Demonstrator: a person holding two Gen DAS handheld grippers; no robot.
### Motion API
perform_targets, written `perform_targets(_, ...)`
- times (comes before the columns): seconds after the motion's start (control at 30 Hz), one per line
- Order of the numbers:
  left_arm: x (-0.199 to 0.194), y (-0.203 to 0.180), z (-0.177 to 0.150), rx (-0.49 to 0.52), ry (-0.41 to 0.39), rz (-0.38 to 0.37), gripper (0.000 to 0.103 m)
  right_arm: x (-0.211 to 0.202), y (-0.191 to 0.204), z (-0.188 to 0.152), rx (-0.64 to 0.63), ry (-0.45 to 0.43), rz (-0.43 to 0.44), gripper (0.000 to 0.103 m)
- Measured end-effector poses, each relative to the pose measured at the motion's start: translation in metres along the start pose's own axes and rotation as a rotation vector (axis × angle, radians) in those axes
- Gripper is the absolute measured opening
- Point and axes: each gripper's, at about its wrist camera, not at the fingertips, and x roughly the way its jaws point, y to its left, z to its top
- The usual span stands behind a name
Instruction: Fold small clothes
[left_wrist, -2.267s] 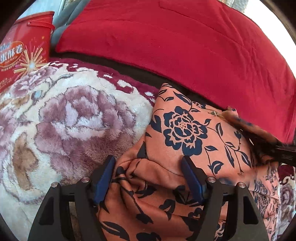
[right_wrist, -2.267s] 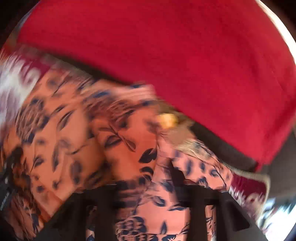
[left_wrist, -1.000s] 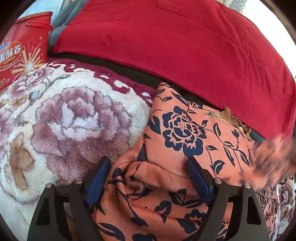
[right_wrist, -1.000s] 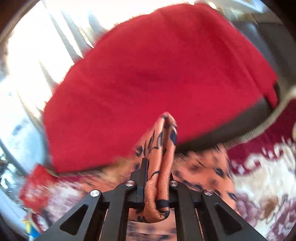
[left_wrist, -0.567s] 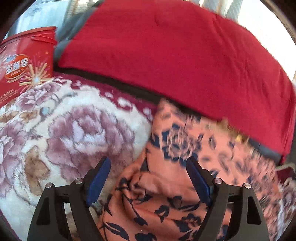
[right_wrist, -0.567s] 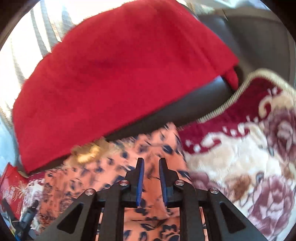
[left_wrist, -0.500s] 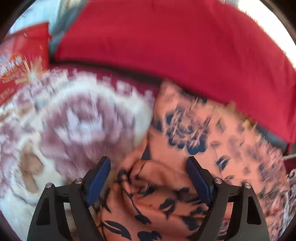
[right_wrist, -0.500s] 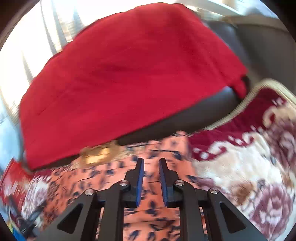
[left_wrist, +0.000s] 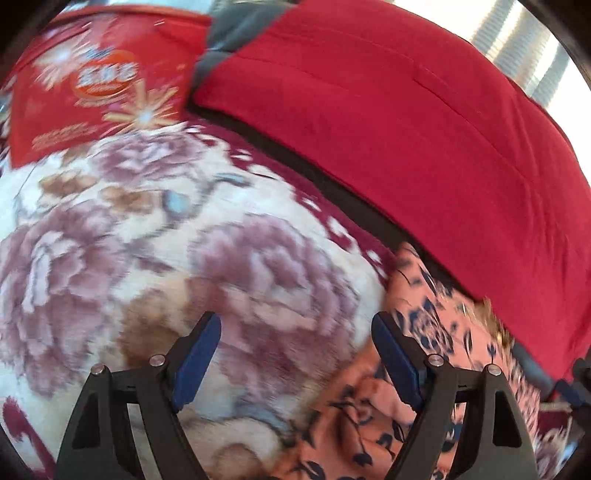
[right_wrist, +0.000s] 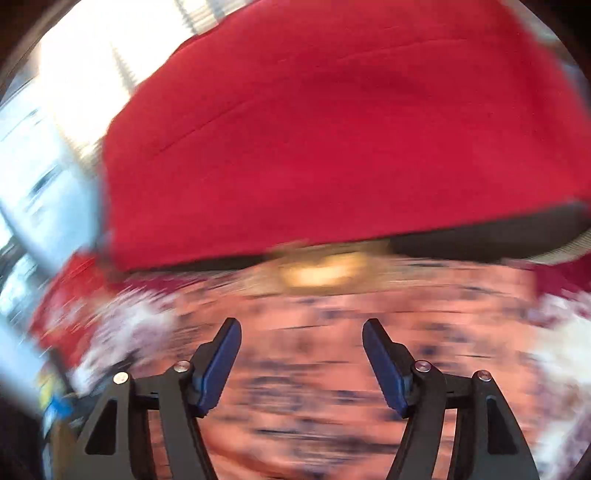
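The small garment is salmon-orange cloth with dark blue flowers. In the left wrist view it lies crumpled at the lower right on a plush floral blanket. My left gripper is open and empty over the blanket, with the garment at its right finger. In the right wrist view the garment is spread below and ahead, blurred by motion. My right gripper is open and empty above it.
A red blanket-covered cushion runs along the back, also in the right wrist view. A red printed tin stands at the far left on the blanket. A dark seat edge shows under the red cushion.
My right gripper has let go of the garment fold and opened wide. My left gripper has swung left, off the garment and over the floral blanket.
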Motion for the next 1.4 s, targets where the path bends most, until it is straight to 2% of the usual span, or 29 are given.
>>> perform_targets(0.07, -0.002, 0.008, 0.003, -0.028, 0.002, -0.002, 0.084, 0.044, 0.044, 0.005, -0.015, 0.119, 0.139, 0.072)
perform_targets(0.17, 0.001, 0.015, 0.007, -0.038, 0.01, 0.004, 0.084, 0.113, 0.09, 0.008, -0.011, 0.254, 0.227, 0.072)
perform_targets(0.27, 0.0, 0.016, 0.009, -0.038, 0.017, -0.006, 0.084, 0.181, 0.11, 0.011, 0.075, 0.339, 0.291, 0.072)
perform_targets(0.37, 0.0, 0.016, 0.012, -0.033, 0.01, -0.002, 0.084, 0.229, 0.11, 0.016, 0.157, 0.336, 0.272, 0.072)
perform_targets(0.47, 0.002, 0.016, 0.014, -0.022, 0.019, -0.004, 0.084, 0.241, 0.101, 0.024, 0.232, 0.276, 0.231, 0.072)
perform_targets(0.6, 0.0, 0.017, 0.015, -0.036, 0.018, -0.014, 0.084, 0.199, 0.093, 0.022, 0.212, 0.192, 0.235, 0.072)
perform_targets(0.7, -0.004, 0.016, 0.014, -0.022, 0.007, -0.018, 0.084, 0.132, 0.079, 0.004, 0.171, 0.125, 0.214, 0.072)
perform_targets(0.83, -0.018, 0.01, 0.008, 0.023, -0.027, -0.047, 0.084, 0.027, 0.038, -0.056, 0.149, 0.05, 0.182, 0.074)
perform_targets(0.9, -0.026, 0.006, 0.002, 0.07, -0.045, -0.061, 0.084, -0.026, 0.009, -0.1, 0.151, 0.029, 0.13, 0.074)
perform_targets(0.93, -0.031, 0.002, -0.003, 0.101, -0.057, -0.06, 0.084, -0.057, -0.008, -0.128, 0.156, 0.015, 0.076, 0.074)
perform_targets(1.07, -0.047, -0.009, -0.02, 0.203, -0.068, -0.062, 0.084, -0.153, -0.081, -0.199, 0.23, -0.01, -0.045, 0.074)
perform_targets(1.13, -0.059, -0.013, -0.031, 0.244, -0.049, -0.054, 0.084, -0.18, -0.106, -0.228, 0.281, -0.011, -0.076, 0.074)
perform_targets(1.2, -0.077, -0.014, -0.044, 0.285, -0.016, -0.079, 0.084, -0.198, -0.125, -0.255, 0.328, -0.029, -0.112, 0.075)
perform_targets(1.3, -0.11, -0.006, -0.065, 0.33, 0.008, -0.097, 0.084, -0.211, -0.152, -0.278, 0.387, -0.034, -0.102, 0.075)
perform_targets(1.4, -0.139, 0.015, -0.084, 0.338, 0.055, -0.096, 0.084, -0.217, -0.163, -0.29, 0.435, -0.056, -0.081, 0.075)
